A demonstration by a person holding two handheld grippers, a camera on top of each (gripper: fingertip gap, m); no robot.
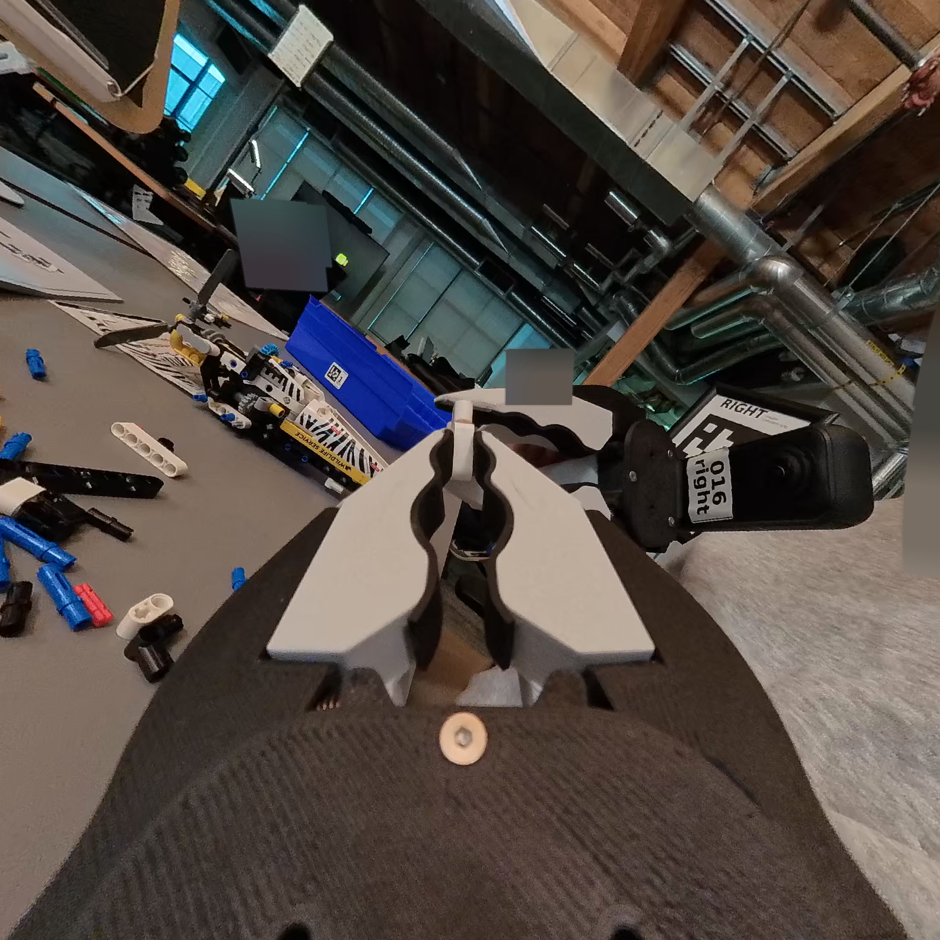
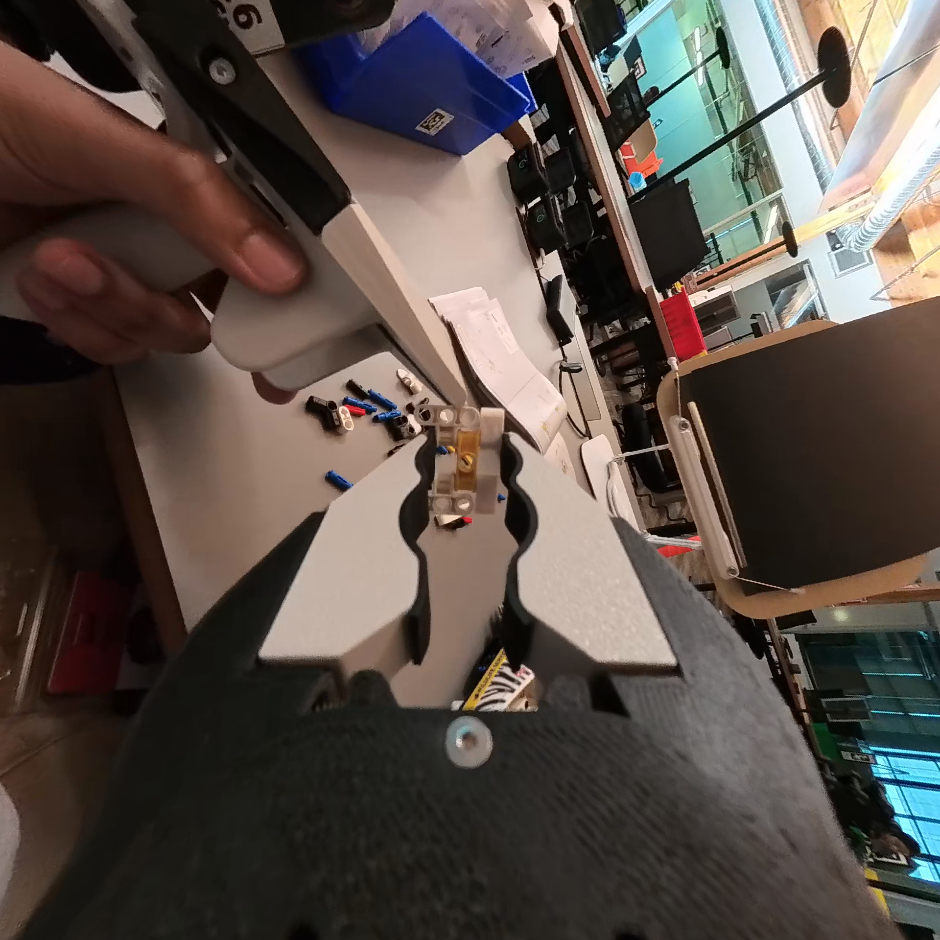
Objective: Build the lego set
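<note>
My left gripper is shut on a white piece at its fingertips. My right gripper is shut on a small assembly of light grey frames with a yellow part and a white part. The two grippers meet tip to tip above the table. In the right wrist view a hand holds the left gripper, whose tip touches the top of the assembly. The right gripper also shows in the left wrist view. The zebra-striped helicopter model lies on the grey table.
Loose blue pins, a red pin, a white beam, a black beam and black connectors lie scattered at the left. A blue bin stands behind the model. An open instruction booklet lies beyond the parts. Less than 4 cm separates the two grippers' tips. The zebra-striped helicopter model is about 20 cm from both grippers' fingertips.
</note>
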